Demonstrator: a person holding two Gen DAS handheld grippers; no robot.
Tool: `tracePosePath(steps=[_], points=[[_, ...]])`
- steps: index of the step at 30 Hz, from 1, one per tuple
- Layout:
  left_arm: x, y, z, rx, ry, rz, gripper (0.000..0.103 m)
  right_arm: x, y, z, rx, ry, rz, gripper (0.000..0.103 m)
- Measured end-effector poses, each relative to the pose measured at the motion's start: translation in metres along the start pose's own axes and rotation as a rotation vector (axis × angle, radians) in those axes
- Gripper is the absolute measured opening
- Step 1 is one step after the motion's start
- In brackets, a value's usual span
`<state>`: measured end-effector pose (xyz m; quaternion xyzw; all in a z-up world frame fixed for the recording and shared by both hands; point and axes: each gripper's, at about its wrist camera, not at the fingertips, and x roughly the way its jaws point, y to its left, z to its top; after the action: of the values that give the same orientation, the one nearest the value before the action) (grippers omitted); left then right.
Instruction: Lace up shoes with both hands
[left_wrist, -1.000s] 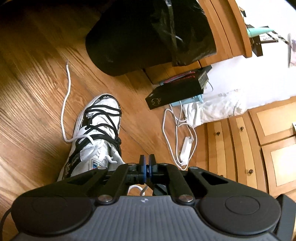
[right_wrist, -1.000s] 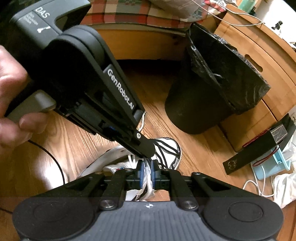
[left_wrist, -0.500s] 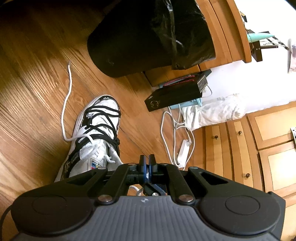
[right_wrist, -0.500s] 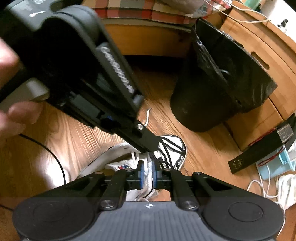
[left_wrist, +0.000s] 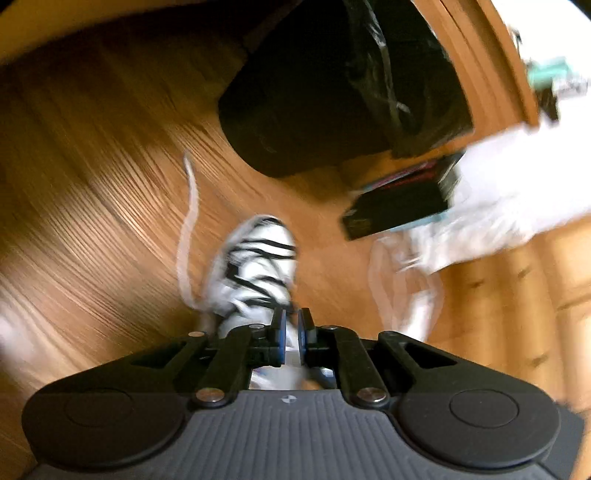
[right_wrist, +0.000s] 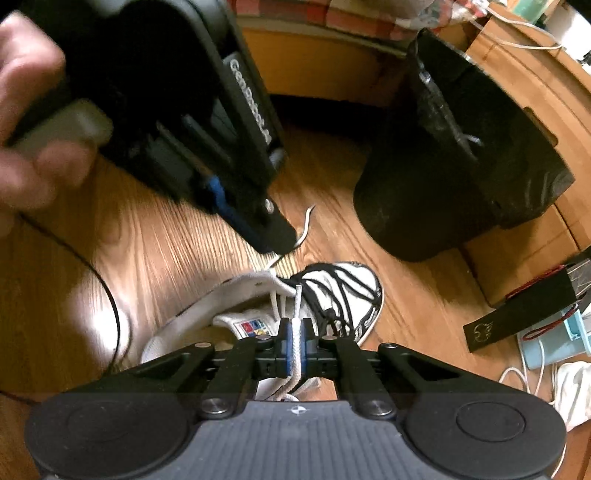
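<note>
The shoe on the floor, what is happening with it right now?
A person is lacing a white sneaker that lies on the wooden floor, with a handheld gripper in each hand. The right gripper is shut on the white lace just above the shoe's opening. The left gripper, held by a hand, hangs above the shoe with its fingers nearly closed; nothing clearly shows between them. A loose lace end trails on the floor. The lacing is not finished.

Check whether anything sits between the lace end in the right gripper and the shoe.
Nothing visible does. The right gripper pinches the white lace, and its tip points at the shoe right ahead with only air between. The left gripper hangs over the shoe's far left edge, off that line.
</note>
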<state>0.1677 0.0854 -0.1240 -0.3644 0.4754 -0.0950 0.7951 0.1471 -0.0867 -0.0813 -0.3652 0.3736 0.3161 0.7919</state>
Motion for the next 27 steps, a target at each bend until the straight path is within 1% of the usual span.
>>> tracePosePath(steps=[3, 4, 6, 11, 14, 16, 18, 20, 24, 25, 27], points=[[0.005, -0.007, -0.006, 0.133, 0.025, 0.126, 0.012, 0.008, 0.005, -0.001, -0.038, 0.017, -0.003, 0.005], [0.007, -0.008, -0.008, 0.156, 0.031, 0.149, 0.013, 0.010, 0.006, 0.000, -0.052, 0.022, -0.004, 0.005], [0.010, -0.007, -0.011, 0.171, 0.049, 0.159, 0.018, 0.014, 0.010, 0.000, -0.085, 0.028, -0.006, 0.004], [0.017, 0.001, -0.012, 0.126, 0.080, 0.129, 0.018, 0.023, 0.022, 0.001, -0.182, 0.038, -0.014, 0.004], [0.018, 0.003, -0.012, 0.131, 0.074, 0.146, 0.019, 0.026, 0.027, 0.004, -0.216, 0.032, -0.011, 0.004], [0.019, 0.006, -0.011, 0.096, 0.077, 0.138, 0.022, 0.030, 0.029, 0.008, -0.230, 0.031, -0.009, 0.004], [0.018, 0.010, -0.010, 0.063, 0.077, 0.137, 0.021, 0.033, 0.031, 0.010, -0.247, 0.035, -0.012, 0.004], [0.019, 0.013, -0.009, 0.034, 0.073, 0.149, 0.017, 0.037, 0.033, 0.012, -0.260, 0.042, -0.016, 0.004], [0.020, 0.025, -0.006, -0.047, 0.073, 0.162, 0.016, 0.043, 0.036, 0.009, -0.296, 0.072, -0.027, 0.004], [0.019, 0.025, -0.006, -0.051, 0.065, 0.158, 0.016, 0.045, 0.037, 0.008, -0.301, 0.079, -0.026, 0.005], [0.019, 0.020, -0.006, -0.027, 0.063, 0.150, 0.017, 0.045, 0.037, 0.006, -0.306, 0.079, -0.027, 0.005]])
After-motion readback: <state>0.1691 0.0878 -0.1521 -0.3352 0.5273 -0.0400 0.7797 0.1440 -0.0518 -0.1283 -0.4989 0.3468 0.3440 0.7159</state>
